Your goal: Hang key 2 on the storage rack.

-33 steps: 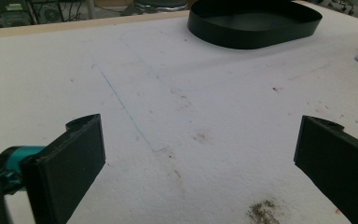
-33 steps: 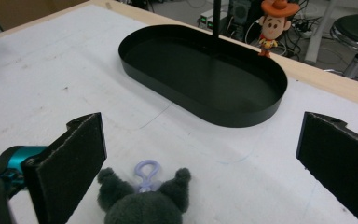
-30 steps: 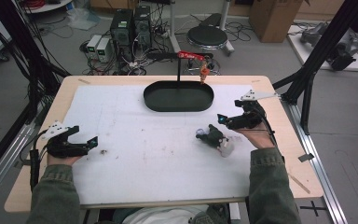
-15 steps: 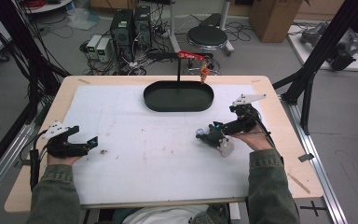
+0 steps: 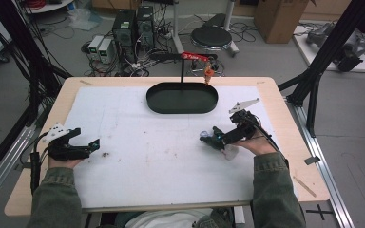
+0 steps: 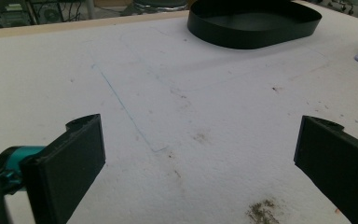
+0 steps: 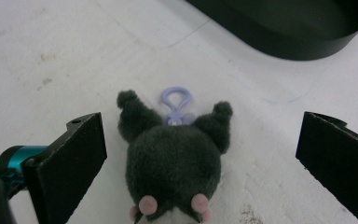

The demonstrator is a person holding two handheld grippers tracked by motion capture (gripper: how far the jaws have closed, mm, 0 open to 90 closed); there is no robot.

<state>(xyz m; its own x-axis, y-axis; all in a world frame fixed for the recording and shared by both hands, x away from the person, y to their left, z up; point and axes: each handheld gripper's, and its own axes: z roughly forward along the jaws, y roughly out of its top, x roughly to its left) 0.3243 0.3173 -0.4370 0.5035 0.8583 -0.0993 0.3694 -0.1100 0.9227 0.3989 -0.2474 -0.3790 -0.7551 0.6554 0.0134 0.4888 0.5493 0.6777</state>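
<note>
Jaws of the right hand-held gripper gape wide around the plush toy — untouched.

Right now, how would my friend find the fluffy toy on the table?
Start at the black oval tray on the white table cover. Nearer the person, on the right, lies a small dark grey plush toy between the right hand-held gripper jaws. Its lilac plastic clip and pink feet stand out.
</note>
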